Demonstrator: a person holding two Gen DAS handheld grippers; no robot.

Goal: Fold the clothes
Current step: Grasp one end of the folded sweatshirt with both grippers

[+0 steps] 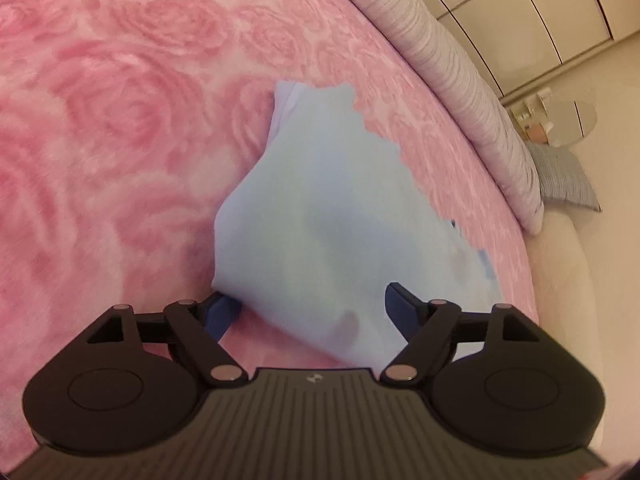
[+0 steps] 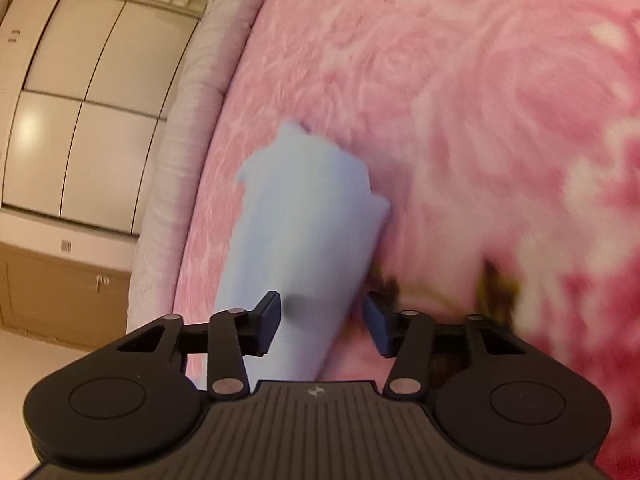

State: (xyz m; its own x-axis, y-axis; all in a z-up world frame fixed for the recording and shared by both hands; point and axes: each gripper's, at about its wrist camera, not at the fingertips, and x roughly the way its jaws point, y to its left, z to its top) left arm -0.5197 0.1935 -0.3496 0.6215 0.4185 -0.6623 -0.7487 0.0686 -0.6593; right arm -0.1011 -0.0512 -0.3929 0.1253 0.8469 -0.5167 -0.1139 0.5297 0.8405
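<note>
Left wrist view: left gripper (image 1: 310,304) angled down over a bed with a pink rose-print blanket (image 1: 120,120). A pale blue garment (image 1: 320,208) lies on the blanket and runs from mid-frame back toward the gripper. Jaws spread wide. The cloth passes between the two dark blue fingers (image 1: 400,308); the left finger is partly tucked behind the cloth edge. Gap visible on both sides, so the pads are not pressing on it. Far edge of the garment is jagged in outline. A grey striped bed edge (image 1: 460,100) borders the blanket at right, with cream wardrobe doors (image 1: 540,12) beyond and a striped cushion (image 1: 568,176) on the floor.

Right wrist view: heavy motion blur. Right gripper (image 2: 322,320) also pointed down at the blanket (image 2: 460,100). The garment (image 2: 308,220) appears here as a narrow, bunched blue strip running from between the fingers (image 2: 270,316) outward. Jaws about half spread; cloth sits between them, near the left pad, with a clear gap at the right pad. Not clamped, as far as the blur allows. Wardrobe doors (image 2: 80,100) at left.
</note>
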